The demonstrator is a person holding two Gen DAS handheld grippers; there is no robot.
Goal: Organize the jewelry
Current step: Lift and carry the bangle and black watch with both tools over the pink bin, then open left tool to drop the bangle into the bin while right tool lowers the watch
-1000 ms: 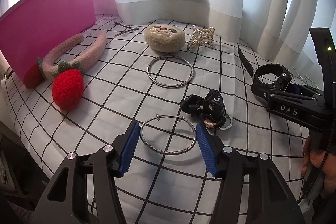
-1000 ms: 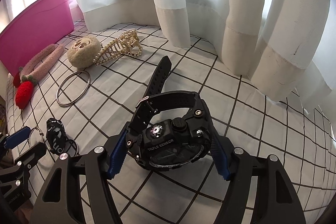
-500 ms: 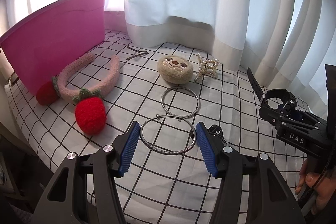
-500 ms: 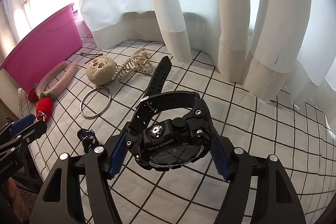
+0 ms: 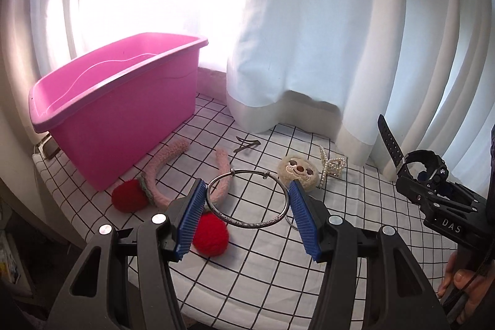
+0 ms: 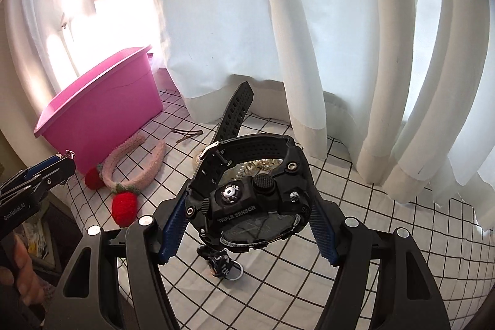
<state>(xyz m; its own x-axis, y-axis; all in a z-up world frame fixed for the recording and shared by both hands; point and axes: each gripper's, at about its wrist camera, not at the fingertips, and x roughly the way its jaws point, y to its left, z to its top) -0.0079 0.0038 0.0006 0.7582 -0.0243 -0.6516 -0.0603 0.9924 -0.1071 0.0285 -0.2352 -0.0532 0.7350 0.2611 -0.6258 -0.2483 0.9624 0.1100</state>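
The silver bangle [image 5: 247, 200] is clamped in the left gripper [image 5: 247, 215] and the black watch [image 6: 250, 203] in the right gripper [image 6: 247, 231]; a second ago both sat low on the checked bench [image 5: 355, 206], and now both hang clear of it. Lifting looks finished, carrying next. The pink bin [image 5: 117, 101] stands open-topped at the bench's left edge, with the strawberry headband [image 5: 173, 172] lying between and the curtain [image 5: 309, 36] close behind.
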